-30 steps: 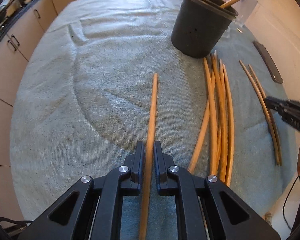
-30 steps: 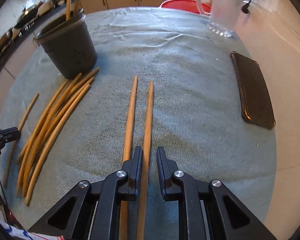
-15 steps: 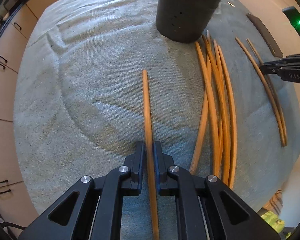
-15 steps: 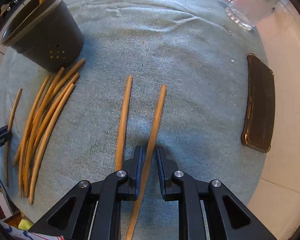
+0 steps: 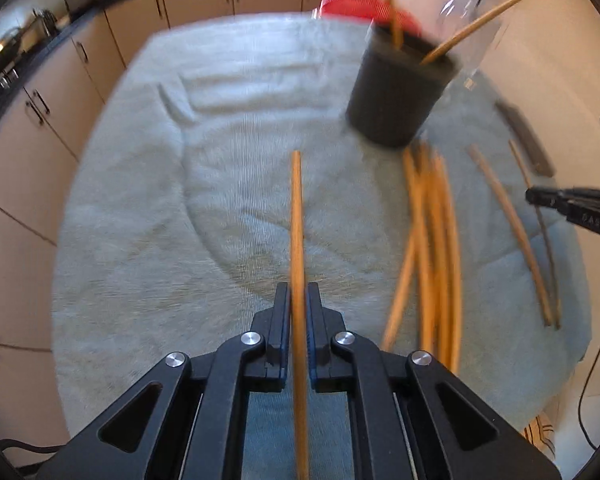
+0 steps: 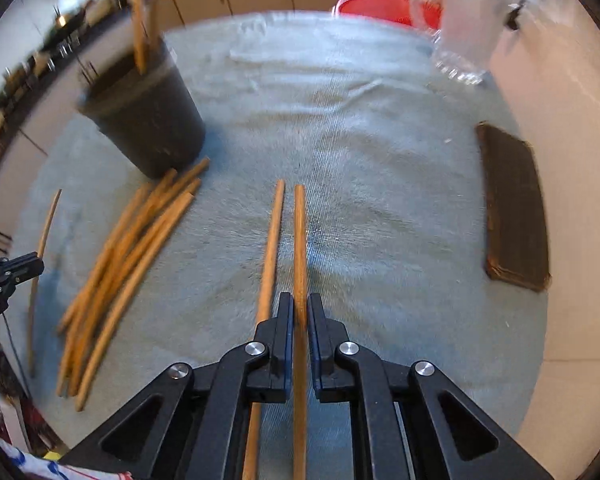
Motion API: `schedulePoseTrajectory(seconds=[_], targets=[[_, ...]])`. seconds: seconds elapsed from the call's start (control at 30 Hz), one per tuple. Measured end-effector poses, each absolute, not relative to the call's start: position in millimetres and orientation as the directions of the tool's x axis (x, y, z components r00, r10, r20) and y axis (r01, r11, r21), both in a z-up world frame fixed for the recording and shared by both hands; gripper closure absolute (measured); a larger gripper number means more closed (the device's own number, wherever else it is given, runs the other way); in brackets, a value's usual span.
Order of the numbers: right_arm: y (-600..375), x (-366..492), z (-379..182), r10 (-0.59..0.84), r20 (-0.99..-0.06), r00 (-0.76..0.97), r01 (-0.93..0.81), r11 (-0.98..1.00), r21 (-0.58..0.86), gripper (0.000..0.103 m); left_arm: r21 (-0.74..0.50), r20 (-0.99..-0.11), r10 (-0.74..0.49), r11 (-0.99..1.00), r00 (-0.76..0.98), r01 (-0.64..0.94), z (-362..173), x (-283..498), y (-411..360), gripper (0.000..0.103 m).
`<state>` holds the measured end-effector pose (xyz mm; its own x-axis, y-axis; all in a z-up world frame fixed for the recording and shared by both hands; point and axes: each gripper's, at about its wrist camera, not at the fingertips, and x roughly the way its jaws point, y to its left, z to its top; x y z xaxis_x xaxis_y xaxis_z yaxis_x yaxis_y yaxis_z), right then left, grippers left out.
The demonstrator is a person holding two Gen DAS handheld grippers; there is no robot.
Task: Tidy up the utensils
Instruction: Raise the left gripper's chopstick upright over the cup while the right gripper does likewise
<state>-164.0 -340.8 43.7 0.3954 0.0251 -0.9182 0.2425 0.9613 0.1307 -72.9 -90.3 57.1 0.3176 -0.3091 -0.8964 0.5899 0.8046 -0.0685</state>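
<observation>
The left gripper (image 5: 298,300) has its matte black jaws pinched onto a long, round wooden stick (image 5: 296,216), smooth and honey-coloured, which runs straight ahead from between the fingers and also back under the gripper body. The right gripper (image 6: 299,304) is closed the same way on a second wooden stick (image 6: 299,240); just to the left of its fingers a paler loose stick (image 6: 271,248) lies nearly parallel on the cloth, close beside the held one.

Everything rests on a grey-blue towel (image 6: 360,168), ribbed and looped in texture with a few low creases. Ahead and to the left of the right gripper stands a dark, tapered plastic holder (image 6: 148,124) with a lighter rim, with sticks standing in it. A loose bundle of slim sticks (image 6: 128,248), slightly curved by the lens, fans out from the holder's base toward the left gripper.

Ahead and right of the right gripper lie a flat, dark rectangular case (image 6: 512,208) and, further on, a clear ribbed glass jug (image 6: 464,16) in front of a red lid-like disc (image 6: 376,4)
</observation>
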Motion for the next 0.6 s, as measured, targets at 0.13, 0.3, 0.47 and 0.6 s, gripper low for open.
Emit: schedulePoseTrajectory(seconds=[0.13, 0.3, 0.47, 0.6], targets=[[-342.6, -200.8, 70.3, 0.052, -0.853, 0.519, 0.263, 0.94, 0.217, 0.096, -0.068, -0.826, -0.37, 0.815, 0.426, 0.575, 90.1, -102.4, -77.2, 0.096], [-350.0, -230.5, 89.1, 0.033, -0.781, 0.624, 0.281, 0.923, 0.264, 0.096, -0.075, -0.735, -0.427, 0.823, 0.527, 0.563, 116.3, -133.0, -65.0, 0.096], [-335.9, -251.5, 115.8, -0.014, -0.714, 0.7, 0.271, 0.93, 0.247, 0.096, -0.093, -0.668, -0.465, 0.827, 0.581, 0.555, 138.0, -149.3, -59.9, 0.096], [-325.7, -260.2, 136.6, -0.025, -0.66, 0.75, 0.248, 0.936, 0.248, 0.096, -0.103, -0.624, -0.482, 0.831, 0.615, 0.546, 151.9, -149.2, -63.2, 0.096]])
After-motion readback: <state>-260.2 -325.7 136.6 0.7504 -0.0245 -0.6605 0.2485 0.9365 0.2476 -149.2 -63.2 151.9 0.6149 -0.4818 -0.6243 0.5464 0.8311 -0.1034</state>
